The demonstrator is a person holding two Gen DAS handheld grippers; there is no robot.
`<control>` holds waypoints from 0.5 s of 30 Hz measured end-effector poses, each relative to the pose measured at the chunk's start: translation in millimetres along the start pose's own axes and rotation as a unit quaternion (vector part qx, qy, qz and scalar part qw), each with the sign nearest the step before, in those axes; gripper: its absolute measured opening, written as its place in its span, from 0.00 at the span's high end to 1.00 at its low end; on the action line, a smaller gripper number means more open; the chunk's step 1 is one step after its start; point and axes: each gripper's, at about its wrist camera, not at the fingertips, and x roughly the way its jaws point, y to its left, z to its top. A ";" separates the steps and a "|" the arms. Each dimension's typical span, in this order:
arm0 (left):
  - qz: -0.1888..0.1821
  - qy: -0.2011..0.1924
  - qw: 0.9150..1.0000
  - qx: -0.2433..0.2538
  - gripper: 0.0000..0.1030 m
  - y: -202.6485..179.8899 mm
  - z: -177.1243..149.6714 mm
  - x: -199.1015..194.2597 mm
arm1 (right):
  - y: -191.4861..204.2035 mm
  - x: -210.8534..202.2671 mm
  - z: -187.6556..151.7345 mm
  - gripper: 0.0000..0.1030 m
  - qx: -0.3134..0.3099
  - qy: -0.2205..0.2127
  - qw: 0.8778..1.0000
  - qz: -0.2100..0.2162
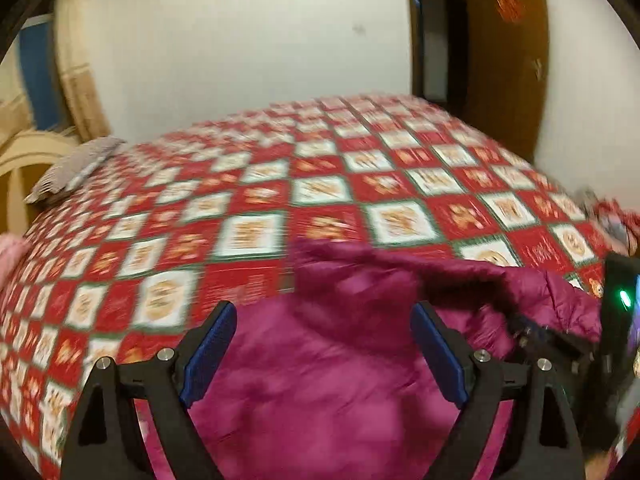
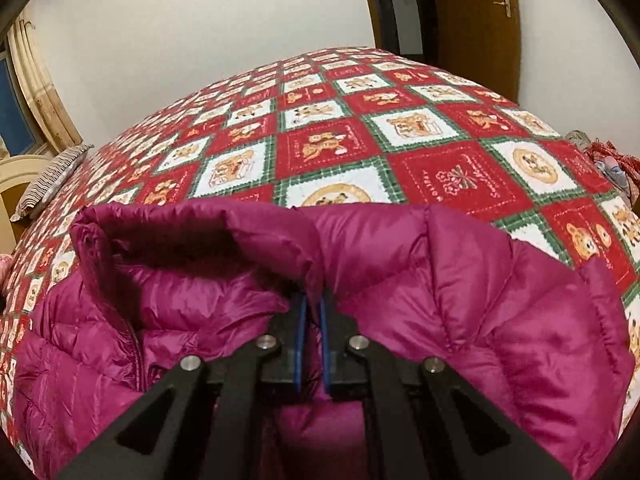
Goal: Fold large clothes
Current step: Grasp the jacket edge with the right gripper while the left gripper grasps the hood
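Observation:
A magenta puffer jacket (image 2: 460, 320) lies on the near part of a bed with a red, white and green checked cover (image 2: 328, 136). Its collar (image 2: 192, 236) stands up and its zipper runs down at the left. My right gripper (image 2: 313, 304) is shut on a fold of the jacket just below the collar. In the blurred left wrist view the jacket (image 1: 320, 380) fills the lower middle. My left gripper (image 1: 322, 320) is open above it, its blue pads (image 1: 212, 352) wide apart and holding nothing. The right gripper's body (image 1: 580, 344) shows at the right edge there.
A striped pillow (image 2: 48, 184) lies at the bed's left edge by a cream headboard (image 2: 16, 172). A brown door (image 2: 476, 12) stands open behind the bed's far right corner. Crumpled clothes (image 2: 612, 164) sit at the right edge. A curtained window (image 2: 24, 92) is far left.

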 end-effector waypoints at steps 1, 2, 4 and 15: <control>0.007 0.009 1.000 0.010 0.14 -14.9 4.6 13.6 | -0.5 -0.1 0.0 0.94 0.001 -0.001 1.000 0.001; 0.022 0.011 0.999 0.024 0.14 -29.0 7.0 24.7 | -1.4 -0.3 -0.3 0.94 0.002 -0.002 1.000 0.002; 0.049 0.010 0.998 0.045 0.13 -46.0 9.8 39.8 | -2.9 -1.1 -0.8 0.94 0.006 -0.005 1.000 0.005; 0.035 0.073 0.991 -0.104 0.86 36.0 -11.2 53.5 | -8.9 -1.0 -2.4 0.94 0.020 -0.007 1.000 0.020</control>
